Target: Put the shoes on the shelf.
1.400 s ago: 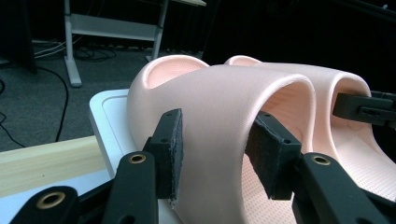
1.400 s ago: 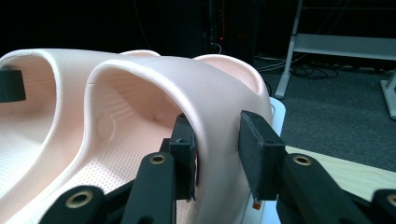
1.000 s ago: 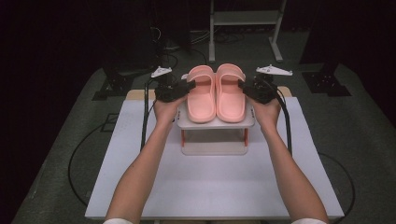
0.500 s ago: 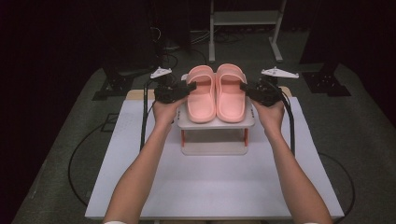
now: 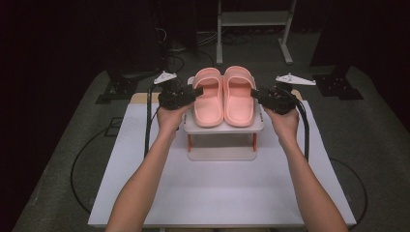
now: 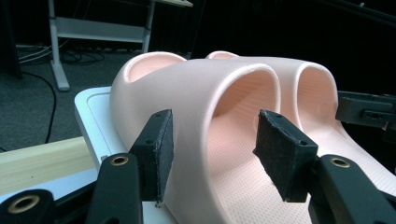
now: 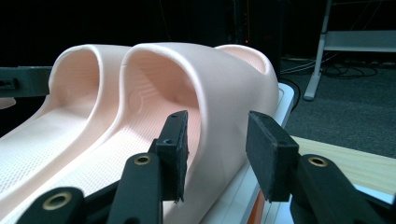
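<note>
A pair of pink slippers sits side by side on a small white stand (image 5: 223, 128) in the middle of the far half of the desk (image 5: 222, 193), toes pointing away from the person. The left slipper (image 5: 209, 99) and the right slipper (image 5: 239, 96) touch along their inner edges and fill most of the stand's top. The left hand-held gripper (image 5: 196, 92) comes in from the left of the stand; in the left gripper view (image 6: 212, 144) its jaws straddle the outer side wall of the left slipper's strap, one pad (image 6: 156, 154) just touching the outside of the wall, the other pad (image 6: 280, 154) standing clear inside the slipper's opening, so the jaws are parted and not clamping. They have just been opening. The right hand-held gripper (image 5: 256, 94) comes in from the right of the stand; in the right gripper view (image 7: 217, 149) its jaws straddle the outer side wall of the right slipper in the same way, with gaps at both pads, and they too have just been opening. Both slippers rest flat on the stand.
</note>
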The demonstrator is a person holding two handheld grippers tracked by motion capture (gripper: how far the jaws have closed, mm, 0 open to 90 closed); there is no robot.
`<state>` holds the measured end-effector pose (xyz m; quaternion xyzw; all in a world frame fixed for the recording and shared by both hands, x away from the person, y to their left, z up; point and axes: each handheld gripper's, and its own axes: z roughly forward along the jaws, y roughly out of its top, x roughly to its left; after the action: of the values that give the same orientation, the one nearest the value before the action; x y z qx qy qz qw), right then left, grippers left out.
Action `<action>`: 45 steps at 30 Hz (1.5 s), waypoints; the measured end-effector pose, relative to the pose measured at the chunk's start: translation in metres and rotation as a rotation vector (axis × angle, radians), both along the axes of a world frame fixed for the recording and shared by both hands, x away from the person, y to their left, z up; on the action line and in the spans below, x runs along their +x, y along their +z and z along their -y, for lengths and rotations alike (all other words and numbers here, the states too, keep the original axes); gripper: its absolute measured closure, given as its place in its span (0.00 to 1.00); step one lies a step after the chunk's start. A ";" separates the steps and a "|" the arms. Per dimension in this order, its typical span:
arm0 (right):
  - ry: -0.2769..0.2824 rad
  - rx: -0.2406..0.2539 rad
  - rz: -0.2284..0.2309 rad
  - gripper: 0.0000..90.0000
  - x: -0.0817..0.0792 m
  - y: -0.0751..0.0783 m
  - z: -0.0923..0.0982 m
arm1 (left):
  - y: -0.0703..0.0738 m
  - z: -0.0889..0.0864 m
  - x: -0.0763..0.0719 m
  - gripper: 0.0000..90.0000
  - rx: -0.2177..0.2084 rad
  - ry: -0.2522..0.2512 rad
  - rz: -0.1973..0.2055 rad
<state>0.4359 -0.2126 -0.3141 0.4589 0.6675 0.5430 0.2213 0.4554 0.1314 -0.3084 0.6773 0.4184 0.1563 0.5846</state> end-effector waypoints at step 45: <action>0.074 0.023 0.034 0.57 -0.043 -0.006 0.010 | -0.002 -0.010 -0.049 0.44 -0.037 -0.092 0.049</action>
<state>0.3926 -0.2226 -0.3197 0.4273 0.6738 0.5662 0.2069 0.4067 0.1414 -0.3107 0.6810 0.3753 0.1380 0.6135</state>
